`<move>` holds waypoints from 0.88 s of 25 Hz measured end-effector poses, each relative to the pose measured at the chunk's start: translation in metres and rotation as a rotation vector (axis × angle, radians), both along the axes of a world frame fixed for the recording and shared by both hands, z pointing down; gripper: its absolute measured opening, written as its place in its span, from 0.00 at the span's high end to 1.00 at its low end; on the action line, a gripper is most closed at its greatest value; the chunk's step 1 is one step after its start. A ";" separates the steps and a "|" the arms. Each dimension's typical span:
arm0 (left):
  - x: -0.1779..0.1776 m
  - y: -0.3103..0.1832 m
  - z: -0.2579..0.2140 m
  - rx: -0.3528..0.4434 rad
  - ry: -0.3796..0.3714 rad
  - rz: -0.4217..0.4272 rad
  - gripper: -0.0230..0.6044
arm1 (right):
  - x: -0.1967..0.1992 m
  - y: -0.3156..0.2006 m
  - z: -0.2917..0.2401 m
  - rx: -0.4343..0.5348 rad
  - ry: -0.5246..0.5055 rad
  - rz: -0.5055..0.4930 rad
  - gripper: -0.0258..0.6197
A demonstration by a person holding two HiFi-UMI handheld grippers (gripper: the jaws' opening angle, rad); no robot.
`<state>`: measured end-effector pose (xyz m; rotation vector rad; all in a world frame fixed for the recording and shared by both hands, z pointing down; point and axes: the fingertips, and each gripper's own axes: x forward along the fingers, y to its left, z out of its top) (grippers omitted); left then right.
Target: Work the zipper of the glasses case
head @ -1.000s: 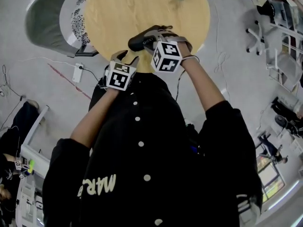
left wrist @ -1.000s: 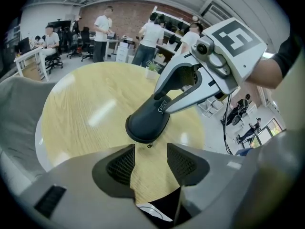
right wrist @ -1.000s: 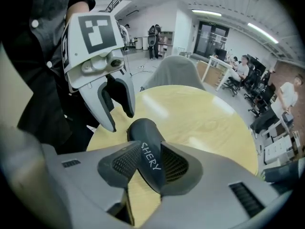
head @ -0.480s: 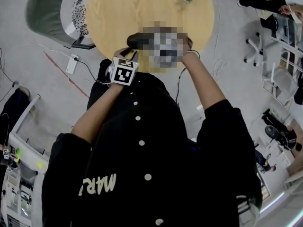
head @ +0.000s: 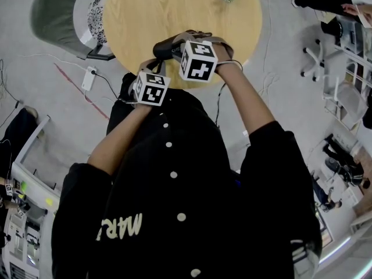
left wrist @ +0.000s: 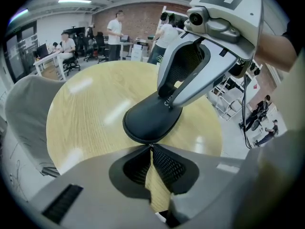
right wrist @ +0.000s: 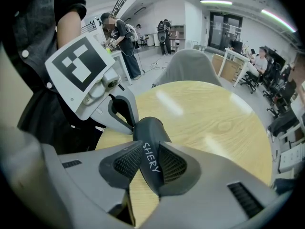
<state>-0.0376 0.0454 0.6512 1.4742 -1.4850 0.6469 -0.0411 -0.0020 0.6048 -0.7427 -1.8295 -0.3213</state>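
Case is held at the near edge of the table, clamped across its middle by the right gripper, whose jaws have just been closing. The left gripper jaws have just been closing and meet at the case's end; a pinched pull cannot be confirmed. No opening is seen, so the zipper run is judged still to be done. The case's lettering is shown only in the right gripper view, its ribbed seam only in the left.

Your head camera looked steeply down from well above, over your chest, onto the round table. Each gripper camera sat close behind its own jaws, low over the tabletop. They faced each other: the left gripper view took in the right gripper, the right gripper view the left gripper. All three views shared the glasses case.
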 end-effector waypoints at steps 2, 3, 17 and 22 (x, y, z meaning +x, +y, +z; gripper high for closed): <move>0.001 0.001 0.000 -0.005 -0.011 0.039 0.94 | 0.000 0.000 0.000 0.000 -0.001 0.000 0.79; 0.002 0.001 0.000 -0.012 -0.023 0.068 0.94 | 0.000 0.000 0.000 0.000 0.000 -0.002 0.79; -0.004 0.008 -0.002 -0.062 -0.254 0.475 0.96 | -0.001 0.002 0.000 0.031 0.036 -0.014 0.79; -0.017 0.011 -0.002 -0.081 -0.304 0.540 0.96 | 0.000 0.002 -0.001 0.046 0.033 -0.025 0.79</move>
